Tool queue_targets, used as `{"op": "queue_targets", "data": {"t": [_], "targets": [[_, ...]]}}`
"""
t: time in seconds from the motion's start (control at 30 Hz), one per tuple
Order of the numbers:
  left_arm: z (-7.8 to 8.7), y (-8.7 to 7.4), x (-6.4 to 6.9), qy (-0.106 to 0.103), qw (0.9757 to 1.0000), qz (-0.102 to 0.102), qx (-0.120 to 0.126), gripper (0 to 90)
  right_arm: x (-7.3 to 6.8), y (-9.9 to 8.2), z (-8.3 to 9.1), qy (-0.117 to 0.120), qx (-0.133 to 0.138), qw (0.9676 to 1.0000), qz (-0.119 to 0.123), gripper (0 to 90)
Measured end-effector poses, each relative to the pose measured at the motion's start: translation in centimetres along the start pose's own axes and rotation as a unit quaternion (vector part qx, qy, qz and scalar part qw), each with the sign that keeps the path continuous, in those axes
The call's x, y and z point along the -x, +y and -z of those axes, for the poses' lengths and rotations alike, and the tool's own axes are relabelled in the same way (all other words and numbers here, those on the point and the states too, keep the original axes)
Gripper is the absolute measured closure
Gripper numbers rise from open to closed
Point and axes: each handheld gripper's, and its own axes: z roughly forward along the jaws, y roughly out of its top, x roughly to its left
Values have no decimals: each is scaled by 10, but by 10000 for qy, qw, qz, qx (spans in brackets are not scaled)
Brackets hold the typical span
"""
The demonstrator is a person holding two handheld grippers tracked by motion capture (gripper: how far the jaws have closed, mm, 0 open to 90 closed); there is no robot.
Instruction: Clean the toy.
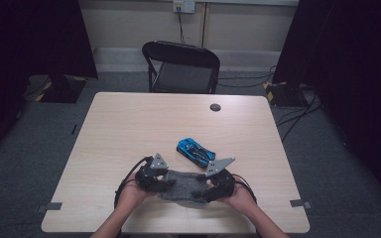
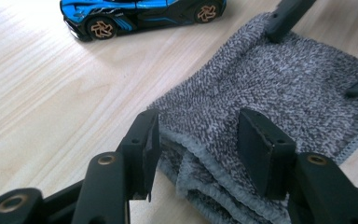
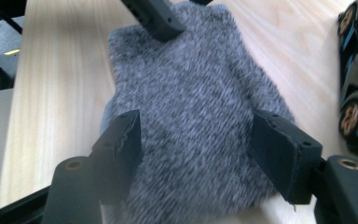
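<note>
The left tongs (image 1: 164, 182) sat at the left end of a grey cloth (image 1: 186, 186) near the front edge of the desk (image 1: 129, 129). Their jaws stood apart over the folded edge of the cloth and did not pinch it. The right tongs (image 1: 209, 191) sat at the right end of the cloth, jaws wide apart on both sides of it, not squeezing. A blue toy car (image 1: 195, 150) stood just behind the cloth.
</note>
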Motion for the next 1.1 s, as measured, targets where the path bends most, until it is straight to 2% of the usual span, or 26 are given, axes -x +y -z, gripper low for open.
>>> {"op": "queue_targets", "data": {"t": [0.13,0.27,0.33,0.37,0.47,0.53,0.6,0.67,0.77,0.8,0.83,0.97,1.1], "targets": [[2,1,-1,-81,9999,72,75,483,1,4,-6,-63,-3,10000,58,301],[5,3,-4,-119,9996,165,203,407,1,3,-12,-107,-83,9998,128,284],[5,5,-5,-119,9994,154,289,334,-1,1,-16,-233,-180,9993,236,334],[6,6,-6,-120,9994,129,313,334,-1,1,-16,-233,-180,9993,236,334],[6,10,-6,-283,9986,144,413,326,-5,2,-18,-411,-275,9985,217,455],[5,12,-7,-314,9986,124,412,329,-5,2,-17,-436,-274,9985,194,476],[5,14,-8,-284,9987,80,409,328,-4,1,-16,-427,-273,9986,165,586],[3,18,-11,-246,9984,146,482,293,-3,1,-13,-436,-332,9985,41,674],[-1,24,-17,-269,9969,368,642,259,-4,1,-11,-459,-367,9983,-2,711],[-4,28,-20,-252,9969,387,641,244,-5,1,-10,-480,-394,9981,-27,722],[-7,31,-22,-253,9967,399,660,214,-5,1,-8,-487,-393,9980,-56,727],[-20,41,-28,-218,9972,379,604,183,-3,-2,0,-489,-431,9978,-103,739],[-34,53,-33,-304,9976,357,516,163,2,-8,13,-562,-453,9973,-151,743]]}}
